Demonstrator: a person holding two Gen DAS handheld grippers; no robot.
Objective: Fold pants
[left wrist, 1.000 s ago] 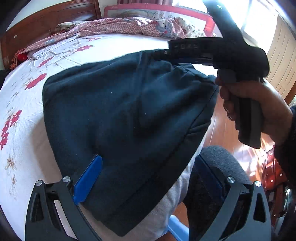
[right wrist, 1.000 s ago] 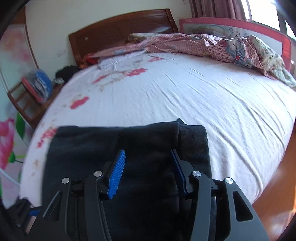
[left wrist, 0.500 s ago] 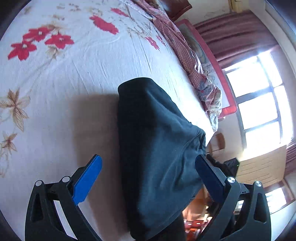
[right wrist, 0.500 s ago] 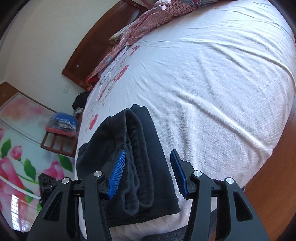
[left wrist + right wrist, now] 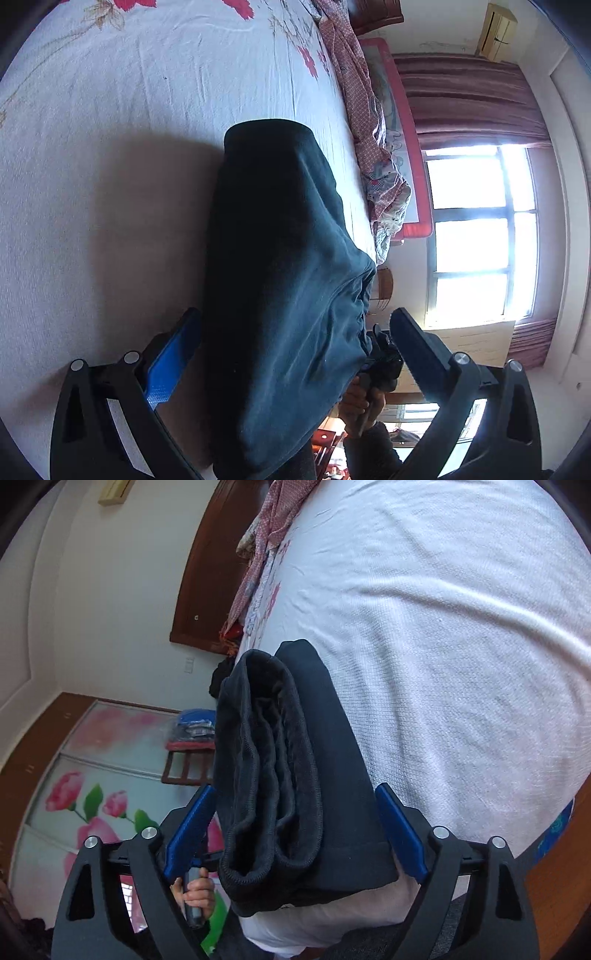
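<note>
Folded dark pants (image 5: 295, 775) at bed (image 5: 461, 646) edge, straddled by left gripper (image 5: 295, 354) and right gripper (image 5: 295, 830). Both spread wide, gripping nothing. Bundle's underside hidden; far end cut off.

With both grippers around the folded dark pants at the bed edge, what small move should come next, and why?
Probably close both grippers. The folded dark navy fleece pants lie between the open blue-padded fingers of the right gripper and of the left gripper, on the white bed sheet, and neither clamps them.
</note>
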